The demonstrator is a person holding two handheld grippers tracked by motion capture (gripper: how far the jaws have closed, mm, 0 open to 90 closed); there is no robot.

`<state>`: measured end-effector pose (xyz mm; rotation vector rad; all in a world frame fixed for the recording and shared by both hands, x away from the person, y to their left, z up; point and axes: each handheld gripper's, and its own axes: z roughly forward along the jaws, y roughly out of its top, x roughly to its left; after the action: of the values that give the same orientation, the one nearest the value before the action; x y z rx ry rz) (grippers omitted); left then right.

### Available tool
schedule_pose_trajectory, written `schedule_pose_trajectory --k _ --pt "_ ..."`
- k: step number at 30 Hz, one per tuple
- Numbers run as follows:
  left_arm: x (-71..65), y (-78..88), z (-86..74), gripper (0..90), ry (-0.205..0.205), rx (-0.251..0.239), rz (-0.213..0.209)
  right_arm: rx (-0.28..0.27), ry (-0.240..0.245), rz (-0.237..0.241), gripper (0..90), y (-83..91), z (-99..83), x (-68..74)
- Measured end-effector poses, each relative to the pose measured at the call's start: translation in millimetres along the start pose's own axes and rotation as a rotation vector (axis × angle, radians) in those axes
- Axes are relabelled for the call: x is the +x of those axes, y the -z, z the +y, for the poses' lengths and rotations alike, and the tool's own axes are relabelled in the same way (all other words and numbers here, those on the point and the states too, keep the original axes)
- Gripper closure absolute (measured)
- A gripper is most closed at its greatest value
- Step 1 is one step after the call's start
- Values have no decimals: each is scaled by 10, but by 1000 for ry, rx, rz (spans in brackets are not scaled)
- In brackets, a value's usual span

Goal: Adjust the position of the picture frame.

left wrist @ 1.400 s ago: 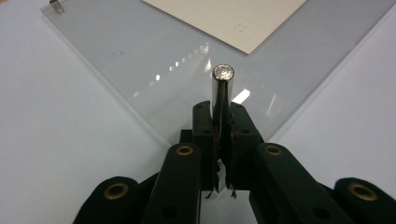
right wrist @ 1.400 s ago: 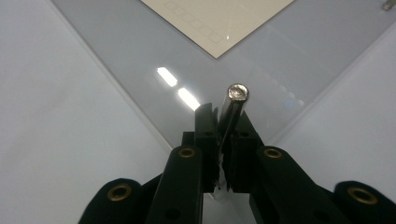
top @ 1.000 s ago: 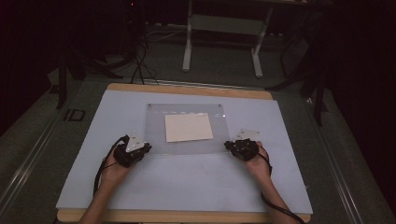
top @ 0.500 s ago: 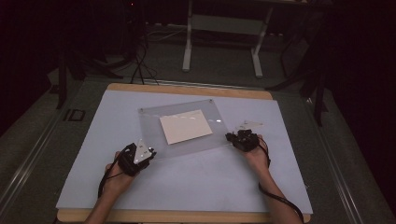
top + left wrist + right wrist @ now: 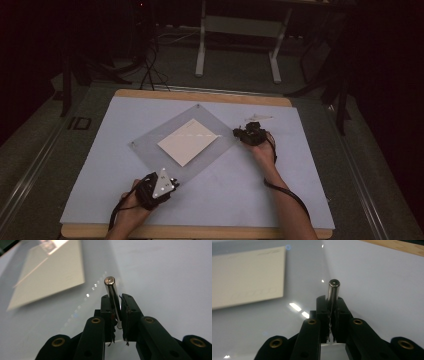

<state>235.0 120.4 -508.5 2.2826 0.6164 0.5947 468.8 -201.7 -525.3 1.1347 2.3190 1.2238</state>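
Both grippers are clamped on small metal pins at corners of a clear sheet: the left gripper (image 5: 172,183) has its jaws nearly together on a shiny pin (image 5: 111,293) at the sheet's near corner, and the right gripper (image 5: 239,133) pinches a darker pin (image 5: 333,291) at the corner just in front of it. Between them the clear sheet (image 5: 150,150) lies flat, turned diamond-wise, with a cream paper (image 5: 187,141) at its middle. Beyond the sheet's edges the pale blue mat (image 5: 100,165) spreads bare on every side, bordered by the wooden table edge (image 5: 200,96).
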Motion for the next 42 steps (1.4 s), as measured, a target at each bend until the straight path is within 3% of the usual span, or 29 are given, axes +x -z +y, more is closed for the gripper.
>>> schedule_pose_trajectory --k 2,4,6,8,11,14,19,22,24,28,31,33,37,42 --pt "-117 -36 58 814 -48 7 -50 -4 -23 15 849 -80 28 -16" --pt "-182 -65 94 815 -66 7 -71 -9 -34 25 845 -117 45 -21" --pt "-307 -133 174 814 -107 15 -120 -14 -52 36 840 -199 89 -13" --pt "-483 -258 291 816 -163 25 -183 -14 -47 47 832 -318 199 49" --pt "-579 -364 414 822 -209 22 -215 -10 -31 59 828 -433 344 148" --pt "-592 -422 502 824 -212 7 -231 0 -15 53 828 -546 494 235" --pt "-644 -658 715 824 -233 -1 -258 31 -15 42 827 -701 618 297" --pt "-674 -819 766 822 -229 -26 -294 92 -14 17 833 -869 579 358" --pt "-651 -828 757 823 -212 -33 -313 75 -36 22 825 -871 565 348" --pt "-657 -814 710 799 -230 -32 -301 93 -10 9 741 -848 569 364" --pt "-629 -780 669 699 -224 -39 -299 89 -16 -2 676 -799 541 353" --pt "-591 -754 626 662 -209 -42 -299 88 -12 7 615 -735 495 323" --pt "-507 -706 530 629 -171 -50 -305 79 13 19 587 -608 434 293" --pt "-374 -679 493 601 -135 -42 -277 62 30 53 580 -407 346 284"
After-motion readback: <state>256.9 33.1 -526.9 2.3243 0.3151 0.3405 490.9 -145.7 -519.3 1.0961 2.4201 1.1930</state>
